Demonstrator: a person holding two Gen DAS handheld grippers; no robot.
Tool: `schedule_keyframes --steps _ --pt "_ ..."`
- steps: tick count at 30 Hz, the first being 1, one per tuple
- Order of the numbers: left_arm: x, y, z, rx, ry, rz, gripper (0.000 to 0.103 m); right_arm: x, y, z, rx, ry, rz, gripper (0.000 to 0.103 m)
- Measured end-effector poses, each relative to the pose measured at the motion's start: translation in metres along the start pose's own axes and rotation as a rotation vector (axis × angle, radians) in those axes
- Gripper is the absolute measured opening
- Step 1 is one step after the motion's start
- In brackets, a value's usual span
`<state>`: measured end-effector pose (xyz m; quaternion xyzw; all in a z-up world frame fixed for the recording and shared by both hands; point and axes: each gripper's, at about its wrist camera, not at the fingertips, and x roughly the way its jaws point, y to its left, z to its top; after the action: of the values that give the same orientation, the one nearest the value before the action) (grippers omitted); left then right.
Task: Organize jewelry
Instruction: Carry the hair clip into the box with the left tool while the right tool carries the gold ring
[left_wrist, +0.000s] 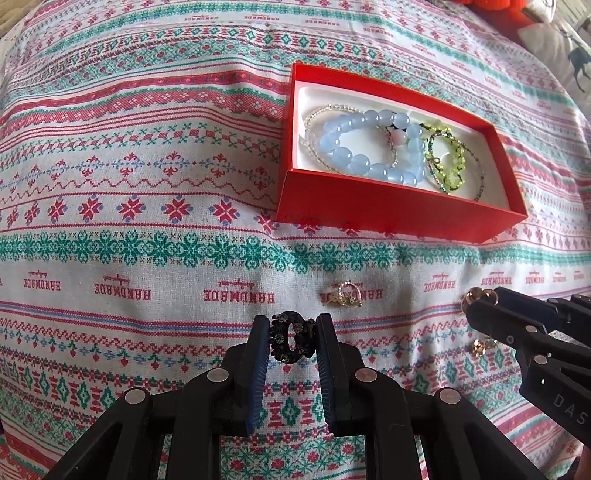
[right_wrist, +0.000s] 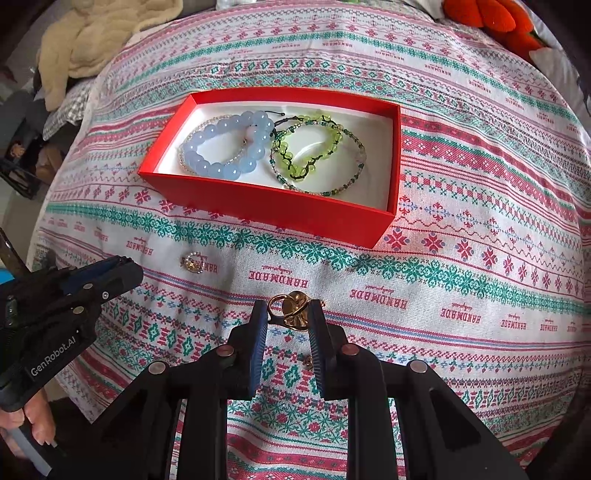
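Two grippers, both loaded: left gripper (left_wrist: 291, 334) jaws clamped on a black flower-studded ring (left_wrist: 291, 339), low centre of the left wrist view; right gripper (right_wrist: 289, 317) jaws clamped on a gold ring (right_wrist: 291, 309), low centre of the right wrist view. Small gold ring (left_wrist: 345, 295) lies on the patterned cloth (left_wrist: 147, 184) just beyond the left jaws. Red box (right_wrist: 258, 206) sits farther up, holding a blue bead bracelet (right_wrist: 229, 146) beside a green bead bracelet (right_wrist: 314, 155).
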<state>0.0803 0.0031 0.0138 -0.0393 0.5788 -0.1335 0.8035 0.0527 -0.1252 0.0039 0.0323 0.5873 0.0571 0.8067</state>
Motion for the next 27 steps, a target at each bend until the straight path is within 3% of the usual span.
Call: schedule_keyframes --steps 14,27 --pt "-0.045 -0.002 0.010 -0.024 -0.136 -0.071 0.019 -0.053 -0.022 0.001 0.084 -0.125 0.079 0.023" --pt "-0.028 -0.032 0.052 -0.022 -0.215 -0.118 0.019 -0.058 -0.044 0.030 0.176 -0.199 0.127 0.024"
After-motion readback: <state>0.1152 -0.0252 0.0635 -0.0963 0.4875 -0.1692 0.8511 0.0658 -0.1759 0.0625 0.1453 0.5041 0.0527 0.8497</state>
